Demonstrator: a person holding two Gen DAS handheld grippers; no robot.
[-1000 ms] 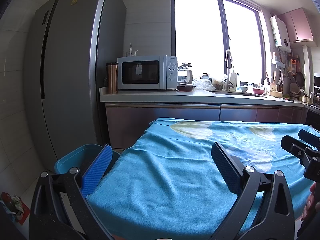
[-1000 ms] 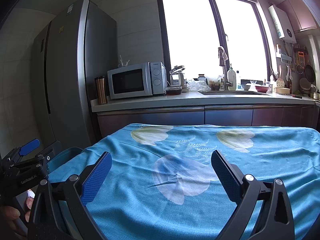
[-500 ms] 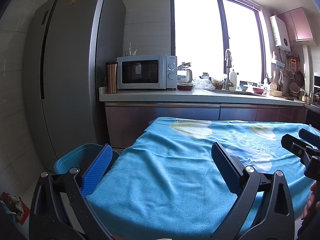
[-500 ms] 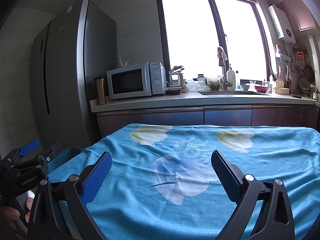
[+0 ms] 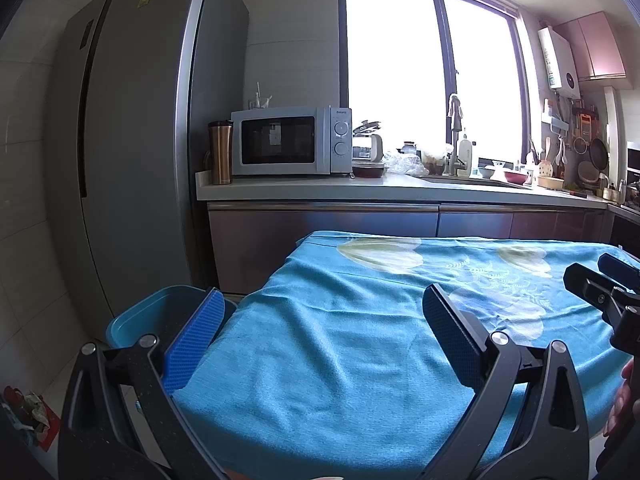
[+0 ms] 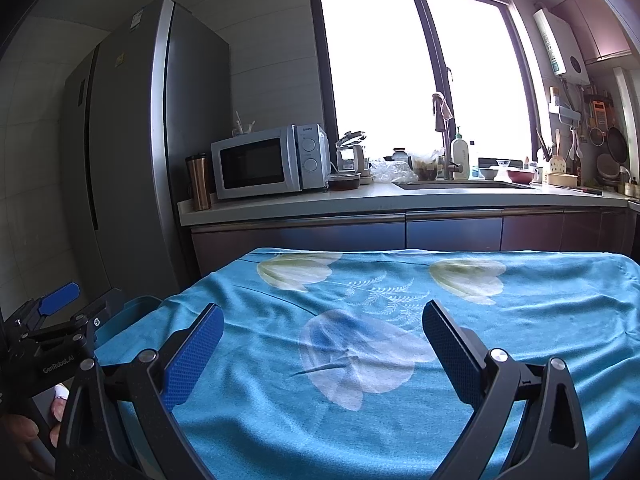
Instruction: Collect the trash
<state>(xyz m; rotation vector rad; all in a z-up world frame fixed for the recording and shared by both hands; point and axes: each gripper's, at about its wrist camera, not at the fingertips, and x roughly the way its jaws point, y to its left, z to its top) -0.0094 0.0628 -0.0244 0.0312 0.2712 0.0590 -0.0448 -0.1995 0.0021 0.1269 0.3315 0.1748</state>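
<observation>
Both the left claw (image 5: 322,338) and the right claw (image 6: 322,350) hung spread wide and empty above the cloth-covered bench (image 6: 540,320), where no trash showed. The only litter in view lay crumpled on the floor (image 5: 28,412), beyond the bench's left edge and the blue bin (image 5: 160,314). The job looked barely started; the next move likely called for lowering the left claw to that litter.

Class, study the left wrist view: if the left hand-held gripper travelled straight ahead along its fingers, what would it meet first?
Probably the blue flowered tablecloth beneath the open left hand-held gripper; if it clears that, the cabinet front beyond. Depth is uncertain.
</observation>
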